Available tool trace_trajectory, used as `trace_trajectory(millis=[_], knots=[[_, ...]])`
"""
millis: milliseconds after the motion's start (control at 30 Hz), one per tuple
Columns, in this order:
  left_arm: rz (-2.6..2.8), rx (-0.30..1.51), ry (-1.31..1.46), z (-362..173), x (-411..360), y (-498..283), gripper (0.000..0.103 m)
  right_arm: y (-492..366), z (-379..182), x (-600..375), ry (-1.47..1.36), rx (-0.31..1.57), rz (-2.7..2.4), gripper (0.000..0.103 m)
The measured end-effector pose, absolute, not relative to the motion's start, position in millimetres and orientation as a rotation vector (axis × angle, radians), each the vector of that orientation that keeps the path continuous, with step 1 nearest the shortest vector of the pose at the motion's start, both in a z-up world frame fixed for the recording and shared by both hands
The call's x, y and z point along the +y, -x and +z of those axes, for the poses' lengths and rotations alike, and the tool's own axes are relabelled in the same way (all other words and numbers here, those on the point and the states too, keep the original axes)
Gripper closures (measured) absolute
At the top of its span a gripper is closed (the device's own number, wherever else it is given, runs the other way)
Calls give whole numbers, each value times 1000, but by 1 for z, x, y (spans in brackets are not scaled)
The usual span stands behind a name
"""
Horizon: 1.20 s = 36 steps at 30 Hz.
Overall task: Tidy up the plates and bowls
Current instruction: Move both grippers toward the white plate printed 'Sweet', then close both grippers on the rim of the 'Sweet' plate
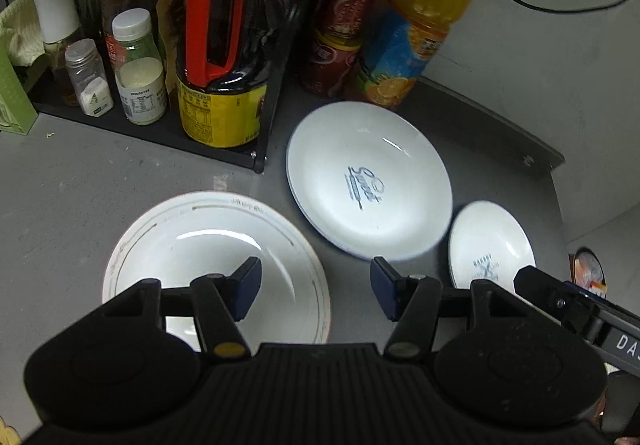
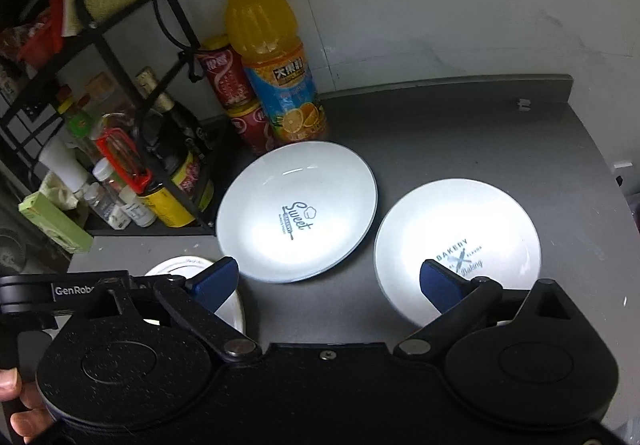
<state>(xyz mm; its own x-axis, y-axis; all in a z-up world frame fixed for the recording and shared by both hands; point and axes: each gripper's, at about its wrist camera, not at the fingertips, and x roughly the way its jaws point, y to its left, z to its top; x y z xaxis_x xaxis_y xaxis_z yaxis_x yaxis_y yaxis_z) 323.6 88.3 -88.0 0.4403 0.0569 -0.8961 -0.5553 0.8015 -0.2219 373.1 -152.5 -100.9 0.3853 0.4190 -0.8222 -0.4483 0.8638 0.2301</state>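
Observation:
Three white dishes lie on the grey counter (image 2: 460, 133). A deep bowl with a thin gold rim line (image 1: 188, 245) sits at the left, seen partly in the right wrist view (image 2: 180, 265). A plate printed "Sweet" (image 1: 368, 181) (image 2: 296, 209) lies in the middle. A smaller plate printed "Bakery" (image 1: 492, 241) (image 2: 460, 241) is at the right. My left gripper (image 1: 314, 287) hovers open above the bowl's right rim. My right gripper (image 2: 330, 281) is open, with its right finger over the Bakery plate's near edge. Neither holds anything.
A black wire rack (image 1: 264, 161) with a soy sauce jug (image 1: 222, 57), jars and bottles stands at the back left. Red cans (image 2: 228, 77) and an orange juice bottle (image 2: 272, 57) stand behind the Sweet plate. A black cable (image 1: 540, 5) runs on the wall. The counter ends at the right.

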Motion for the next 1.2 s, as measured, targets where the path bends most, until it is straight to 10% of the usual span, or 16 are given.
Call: trace_trajectory(millis=[567,1200], knots=[[401,1035,712,-143,140,-370,56,-448,-167,-131,-38,1180,479,56],[441,984,882,-185,167,-386,83,-503,-220,-115,-38,1267,452,70]])
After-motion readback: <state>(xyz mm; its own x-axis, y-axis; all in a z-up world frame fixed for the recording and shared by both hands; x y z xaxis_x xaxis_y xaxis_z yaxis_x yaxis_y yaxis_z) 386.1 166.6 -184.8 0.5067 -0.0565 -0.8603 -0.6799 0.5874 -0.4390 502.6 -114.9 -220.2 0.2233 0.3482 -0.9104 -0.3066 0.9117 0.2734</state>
